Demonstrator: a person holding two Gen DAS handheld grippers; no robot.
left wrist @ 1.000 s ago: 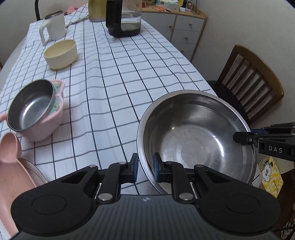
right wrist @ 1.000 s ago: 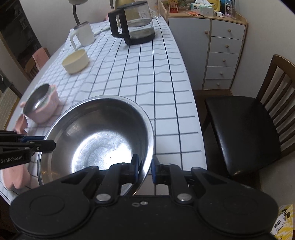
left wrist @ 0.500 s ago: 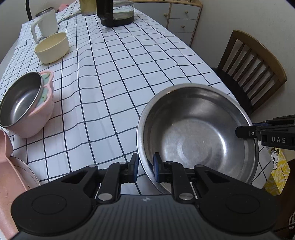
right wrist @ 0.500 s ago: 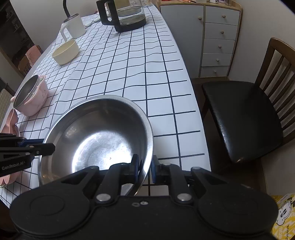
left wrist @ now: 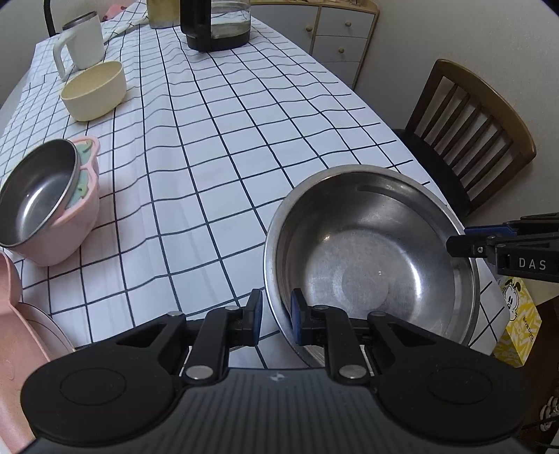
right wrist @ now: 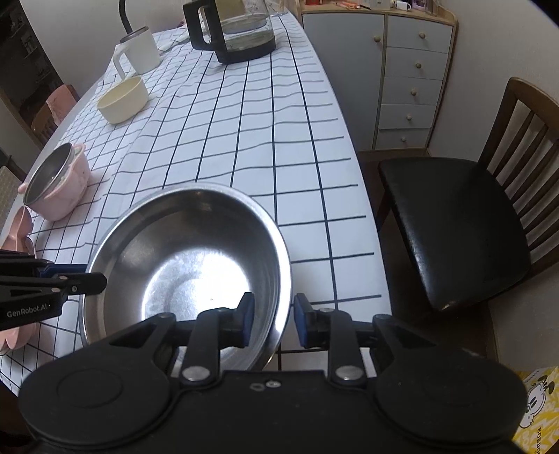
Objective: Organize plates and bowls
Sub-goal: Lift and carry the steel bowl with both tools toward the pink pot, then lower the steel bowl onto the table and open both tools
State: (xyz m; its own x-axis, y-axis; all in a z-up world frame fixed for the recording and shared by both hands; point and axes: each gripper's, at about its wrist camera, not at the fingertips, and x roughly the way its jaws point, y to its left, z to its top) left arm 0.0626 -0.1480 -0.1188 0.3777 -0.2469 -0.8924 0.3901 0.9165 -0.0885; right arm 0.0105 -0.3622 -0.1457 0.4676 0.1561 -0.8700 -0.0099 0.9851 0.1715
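My left tongs [left wrist: 276, 316] and right tongs [right wrist: 270, 323], both spread, straddle opposite rims of the stiff, slippery steel bowl [left wrist: 370, 258].

**Background clutter, non-task**

Checked tablecloth [left wrist: 216, 146] is covering the whole table, black grid on white, wrinkling a bit toward the far end. Glass carafe [right wrist: 241, 31] with a black handle is sitting at the far end, near the right edge. White mug [left wrist: 82, 49] with a handle is standing far left. Wooden chair [right wrist: 464, 216] with a black seat is sitting just beside the table's right edge, slatted back facing away. Drawer cabinet [right wrist: 408, 80], pale fronts with round knobs, is standing against the wall behind it. Yellow cartoon-print box [left wrist: 517, 328] is showing low at the right, off the table.
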